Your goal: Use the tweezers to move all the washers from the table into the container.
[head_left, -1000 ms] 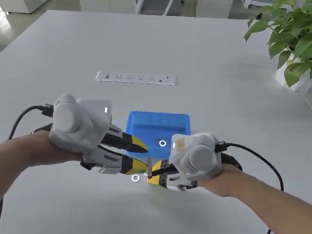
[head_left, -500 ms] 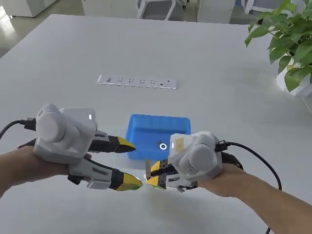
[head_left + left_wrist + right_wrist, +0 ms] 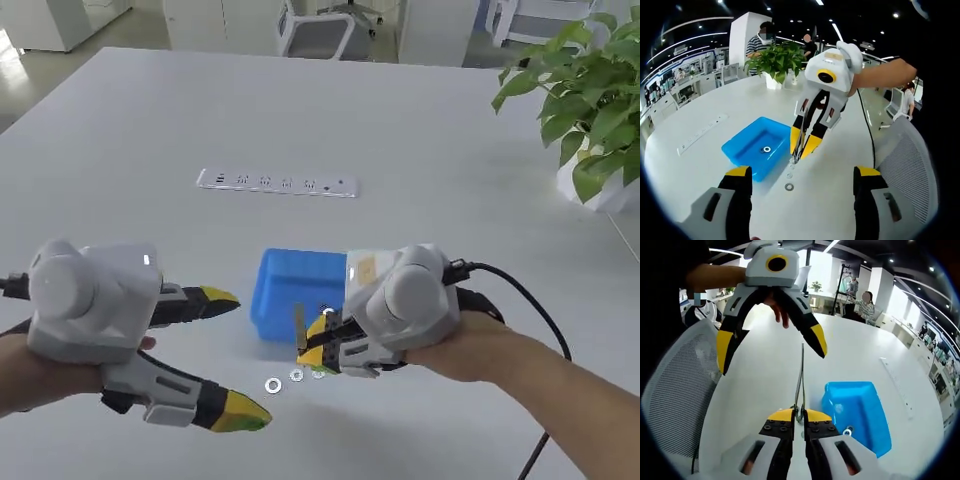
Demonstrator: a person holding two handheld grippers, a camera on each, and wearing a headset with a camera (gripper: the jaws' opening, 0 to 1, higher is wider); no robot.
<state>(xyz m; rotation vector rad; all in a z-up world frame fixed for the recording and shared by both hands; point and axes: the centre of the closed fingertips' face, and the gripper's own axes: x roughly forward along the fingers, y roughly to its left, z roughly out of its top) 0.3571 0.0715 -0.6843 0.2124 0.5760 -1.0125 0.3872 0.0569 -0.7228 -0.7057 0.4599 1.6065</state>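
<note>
- Yellow-tipped left gripper [image 3: 250, 360]: found with jaws spread wide and holding nothing. Drawn off to the left since a second ago, when it sat close against the right gripper; now well apart from it and from the container.
- Steel washers [image 3: 272, 385]: three counted on the table [image 3: 420, 150], in a short row just in front of the container. Not yet moved.
- Blue container [image 3: 285, 285]: upright on the table. One washer [image 3: 765, 149] seen lying inside, in the left gripper view.
- Tweezers [image 3: 300, 325]: clamped at the base between the closed jaws of the right gripper [image 3: 318, 348], with the tips pointing down near the row of washers. Cannot tell whether the tips pinch anything.
- Judged: handover of the tweezers complete, left gripper out of the way. Picking can proceed with the right gripper alone; most of the washers left to move.
</note>
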